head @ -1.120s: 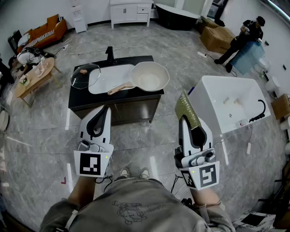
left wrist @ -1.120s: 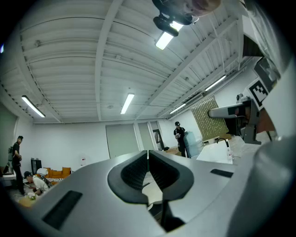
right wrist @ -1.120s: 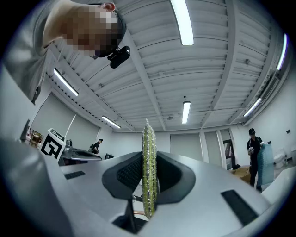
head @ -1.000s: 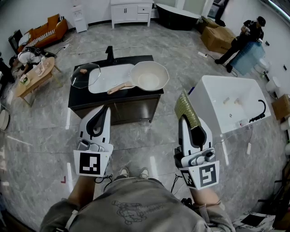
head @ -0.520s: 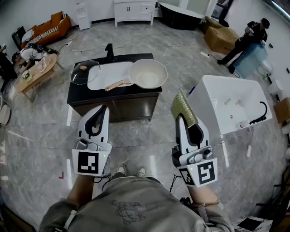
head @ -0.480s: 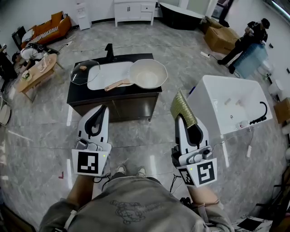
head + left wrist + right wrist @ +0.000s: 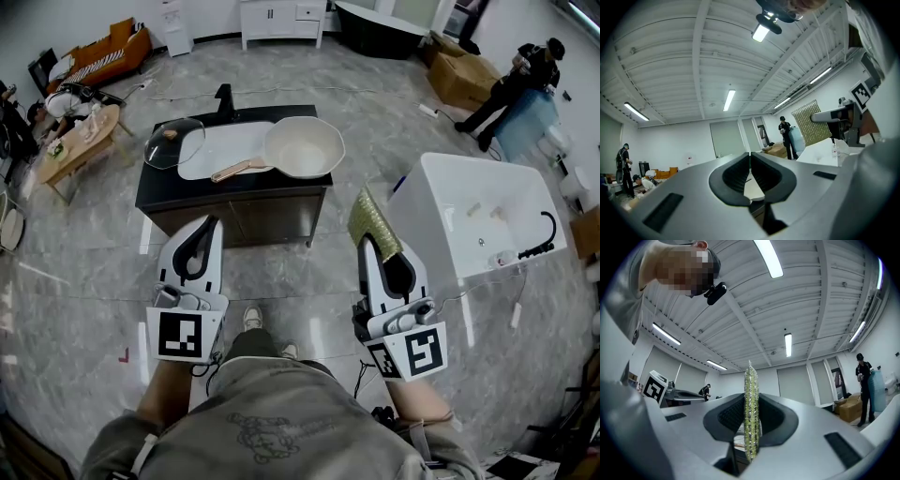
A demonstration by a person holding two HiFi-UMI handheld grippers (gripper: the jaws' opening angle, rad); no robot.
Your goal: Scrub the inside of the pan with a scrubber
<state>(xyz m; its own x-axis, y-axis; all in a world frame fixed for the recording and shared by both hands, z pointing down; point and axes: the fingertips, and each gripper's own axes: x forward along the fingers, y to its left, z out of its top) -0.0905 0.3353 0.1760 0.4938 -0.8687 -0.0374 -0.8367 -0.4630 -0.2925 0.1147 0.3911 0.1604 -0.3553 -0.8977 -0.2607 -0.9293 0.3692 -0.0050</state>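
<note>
Two grippers held out front, both closed. Right gripper pinching a flat green-gold scrubber edge-on between dark ridged pads — woven sheet standing upright, poking well past the tips. Left gripper pressed together on nothing, pads meeting in a thin seam. Overhead in both gripper views, a ribbed white ceiling with strip lights.

From the head view, side by side above a grey marble floor, marker cubes nearest the body, a shoe showing between them. Ahead and well apart from either tip: cream pan on a black counter, resting at the right end of a white sink, wooden handle angled left over the basin. Glass lid lying at the sink's left end, black faucet just behind. Right of the scrubber, a white bathtub with a black fitting at its right side.

Farther back — a person in dark clothes near cardboard boxes, a white cabinet against the wall, an orange sofa and a low wooden table off to the left.
</note>
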